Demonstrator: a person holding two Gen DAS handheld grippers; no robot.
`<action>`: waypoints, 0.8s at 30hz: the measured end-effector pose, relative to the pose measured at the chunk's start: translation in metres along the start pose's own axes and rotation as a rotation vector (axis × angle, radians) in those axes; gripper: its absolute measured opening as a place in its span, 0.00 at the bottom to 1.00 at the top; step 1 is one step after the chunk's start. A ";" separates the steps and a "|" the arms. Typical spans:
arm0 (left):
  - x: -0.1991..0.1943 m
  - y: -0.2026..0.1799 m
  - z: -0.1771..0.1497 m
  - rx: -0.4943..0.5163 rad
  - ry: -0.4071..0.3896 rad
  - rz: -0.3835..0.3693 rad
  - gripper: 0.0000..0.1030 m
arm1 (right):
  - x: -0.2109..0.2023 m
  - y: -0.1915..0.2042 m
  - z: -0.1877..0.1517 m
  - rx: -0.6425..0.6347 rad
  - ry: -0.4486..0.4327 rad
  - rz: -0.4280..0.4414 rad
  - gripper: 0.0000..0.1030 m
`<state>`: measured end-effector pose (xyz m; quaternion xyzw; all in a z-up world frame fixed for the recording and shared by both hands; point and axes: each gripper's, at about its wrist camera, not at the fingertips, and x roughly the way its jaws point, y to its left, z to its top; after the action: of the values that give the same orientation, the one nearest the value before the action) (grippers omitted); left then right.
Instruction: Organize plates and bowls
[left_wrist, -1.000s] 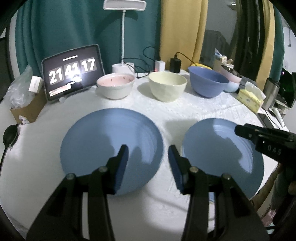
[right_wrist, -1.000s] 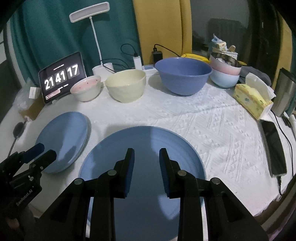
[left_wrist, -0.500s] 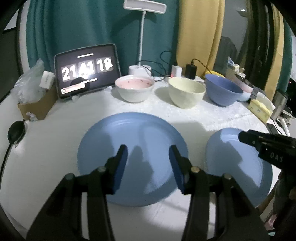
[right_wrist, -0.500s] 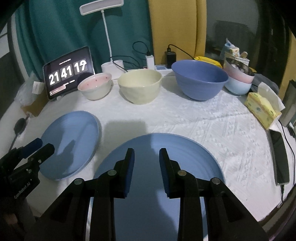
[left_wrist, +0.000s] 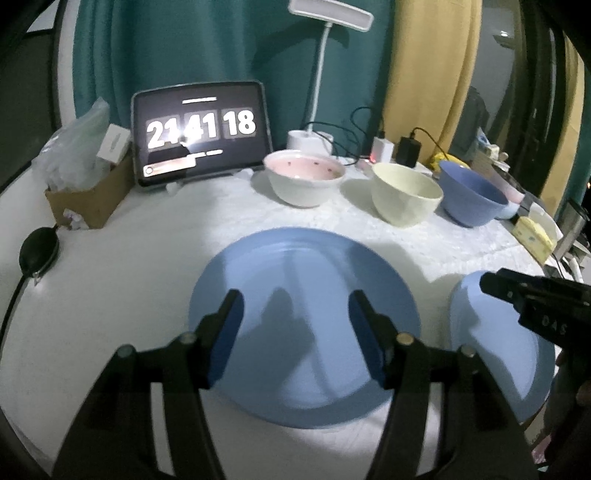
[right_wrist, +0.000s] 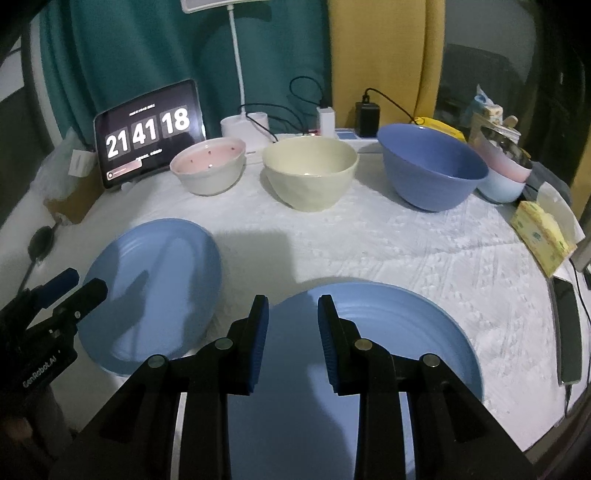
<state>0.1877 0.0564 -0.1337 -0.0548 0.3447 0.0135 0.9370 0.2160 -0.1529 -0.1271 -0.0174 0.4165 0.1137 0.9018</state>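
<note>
In the left wrist view, the left hand-held gripper (left_wrist: 295, 332) hangs over the near part of a blue plate (left_wrist: 306, 280) that fills the middle of the frame; its jaws are spread wide apart with nothing between them. At the right edge of that frame, a second blue plate (left_wrist: 491, 343) lies beside the first, a strip of white tabletop (left_wrist: 122, 266) between the two, and the dark body of the right hand-held gripper (left_wrist: 539, 306) reaches over it.

In the right wrist view, the right hand-held gripper (right_wrist: 291, 336) is poised above the near rim of the second blue plate (right_wrist: 406, 332) at lower centre, jaws apart by a moderate gap and empty. Whether either tool touches its plate cannot be told.

Three bowls stand in a row across the upper middle of that frame: a pink-lined bowl (right_wrist: 208, 170) on the left, a cream bowl (right_wrist: 310, 173) in the centre, and a large blue bowl (right_wrist: 432, 170) on the right. Nothing lies between the plates and this row.

Behind the bowls a tablet (right_wrist: 147, 129) shows 21 41 18, next to the white base of a desk lamp (right_wrist: 243, 127), with chargers and cables along the back. Stacked pastel bowls (right_wrist: 502, 177) crowd the upper right, just beside the blue bowl. A yellow tissue pack (right_wrist: 543, 236) sits at the right edge with a phone (right_wrist: 567, 328) below it. A cardboard box (left_wrist: 88, 199) occupies the left of the left wrist frame.
</note>
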 end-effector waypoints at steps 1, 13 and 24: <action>0.001 0.003 0.000 -0.004 0.000 0.004 0.59 | 0.002 0.003 0.001 -0.005 0.003 0.002 0.29; 0.017 0.033 0.001 -0.046 0.026 0.051 0.59 | 0.025 0.028 0.011 -0.043 0.039 0.026 0.29; 0.035 0.051 0.002 -0.072 0.069 0.066 0.59 | 0.049 0.047 0.017 -0.067 0.075 0.046 0.29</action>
<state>0.2122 0.1065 -0.1600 -0.0773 0.3779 0.0548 0.9210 0.2492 -0.0961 -0.1495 -0.0424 0.4463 0.1477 0.8816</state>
